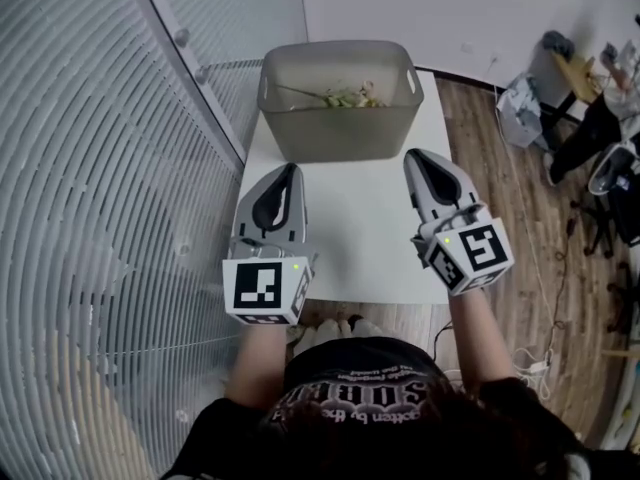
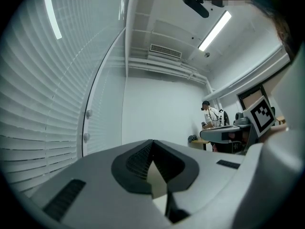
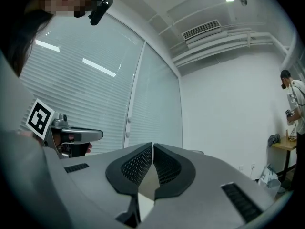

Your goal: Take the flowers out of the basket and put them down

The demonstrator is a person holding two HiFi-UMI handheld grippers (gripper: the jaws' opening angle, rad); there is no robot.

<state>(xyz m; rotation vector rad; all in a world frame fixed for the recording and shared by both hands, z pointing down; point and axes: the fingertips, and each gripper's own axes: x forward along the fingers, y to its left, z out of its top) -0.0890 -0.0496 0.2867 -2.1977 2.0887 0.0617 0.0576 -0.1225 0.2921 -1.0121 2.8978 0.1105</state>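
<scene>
Your left gripper is over the near left part of the white table, and its nose points toward the far end. In the left gripper view its two dark ribbed pads meet at the tips with nothing between them. Your right gripper is over the near right part of the table, level with the left one and well apart from it. Its jaws are also pressed together and empty, as the right gripper view shows. The translucent grey basket stands at the far end of the table, just beyond both noses, and neither gripper touches it. The flowers lie inside the basket against its far wall, a pale green and cream bunch with a thin stem running to the left. The slatted blinds run along your left, and wooden floor lies to the right of the table. A person stands by a far desk.
</scene>
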